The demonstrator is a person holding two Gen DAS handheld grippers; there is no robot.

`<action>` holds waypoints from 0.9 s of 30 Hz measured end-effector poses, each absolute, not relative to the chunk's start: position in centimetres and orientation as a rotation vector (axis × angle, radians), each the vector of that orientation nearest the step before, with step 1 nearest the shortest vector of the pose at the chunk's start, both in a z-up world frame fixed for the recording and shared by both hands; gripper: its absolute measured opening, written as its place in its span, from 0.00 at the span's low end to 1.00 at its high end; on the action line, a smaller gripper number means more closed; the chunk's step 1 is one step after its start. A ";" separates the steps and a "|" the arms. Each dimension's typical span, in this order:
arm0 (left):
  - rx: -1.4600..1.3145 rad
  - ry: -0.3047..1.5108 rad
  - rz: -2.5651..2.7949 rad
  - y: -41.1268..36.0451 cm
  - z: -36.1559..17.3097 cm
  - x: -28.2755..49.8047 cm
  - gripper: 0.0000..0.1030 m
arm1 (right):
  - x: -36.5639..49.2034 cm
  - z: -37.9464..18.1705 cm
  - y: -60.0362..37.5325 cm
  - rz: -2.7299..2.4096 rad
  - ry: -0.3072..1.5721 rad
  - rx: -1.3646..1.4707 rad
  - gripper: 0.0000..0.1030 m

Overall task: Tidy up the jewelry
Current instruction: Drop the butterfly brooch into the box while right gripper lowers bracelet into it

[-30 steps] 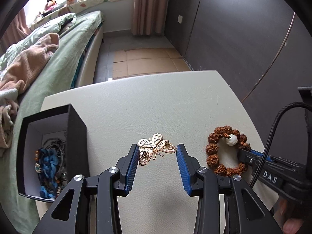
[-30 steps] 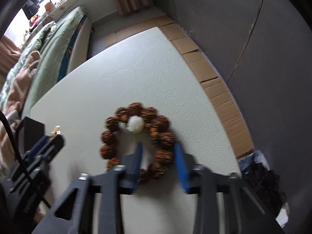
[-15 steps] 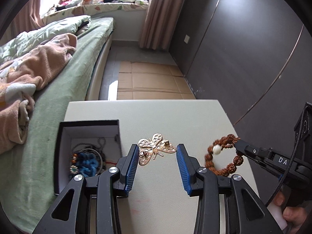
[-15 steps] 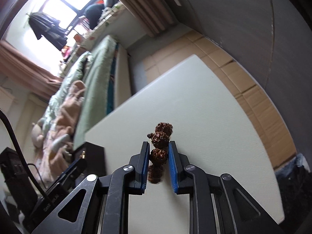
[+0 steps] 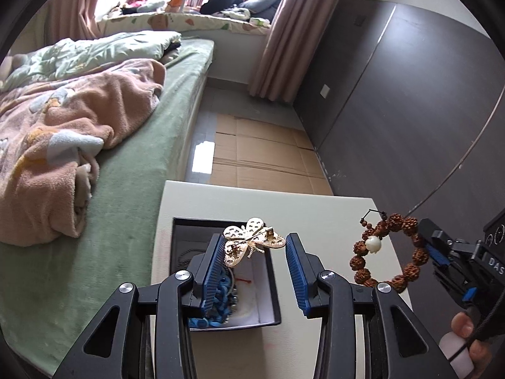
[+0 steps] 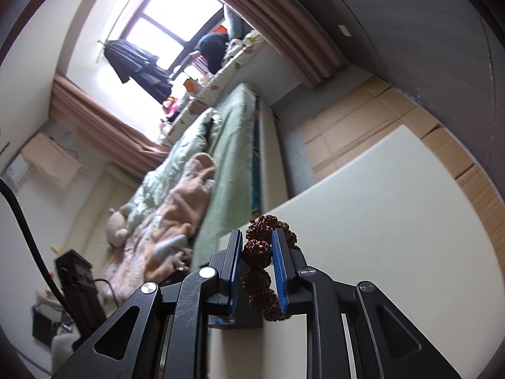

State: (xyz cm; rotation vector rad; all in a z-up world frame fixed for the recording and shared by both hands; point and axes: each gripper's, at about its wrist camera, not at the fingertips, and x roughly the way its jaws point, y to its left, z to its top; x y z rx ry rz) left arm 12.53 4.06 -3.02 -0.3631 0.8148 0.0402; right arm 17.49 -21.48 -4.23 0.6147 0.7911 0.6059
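Left wrist view: butterfly brooch [image 5: 252,242] spanning half-closed left gripper [image 5: 254,259]; bead bracelet [image 6: 262,268] pinched in right gripper [image 6: 258,260].

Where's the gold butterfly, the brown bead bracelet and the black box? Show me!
gold butterfly brooch [image 5: 252,242]: left wrist view, on the middle of its body between the wings.
brown bead bracelet [image 5: 359,261]: left wrist view, on a brown bead on its left side.
black jewelry box [image 5: 274,287]: left wrist view, on its right wall.
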 end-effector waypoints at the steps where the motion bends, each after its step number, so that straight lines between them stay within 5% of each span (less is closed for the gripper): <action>1: -0.372 0.811 0.043 4.4 -3.0 12.5 0.40 | 17.4 -4.1 -21.1 0.624 0.784 0.626 0.20; 4: -0.413 0.826 0.032 5.2 -3.1 12.7 0.46 | 17.4 -3.6 -19.6 0.685 0.764 0.655 0.20; 8: -0.458 0.796 0.029 6.3 -2.6 12.5 0.76 | 17.4 -3.5 -17.5 0.744 0.755 0.668 0.20; 27: -0.521 0.751 0.107 11.1 -1.6 11.7 0.77 | 18.2 -5.6 -9.3 0.751 0.852 0.521 0.22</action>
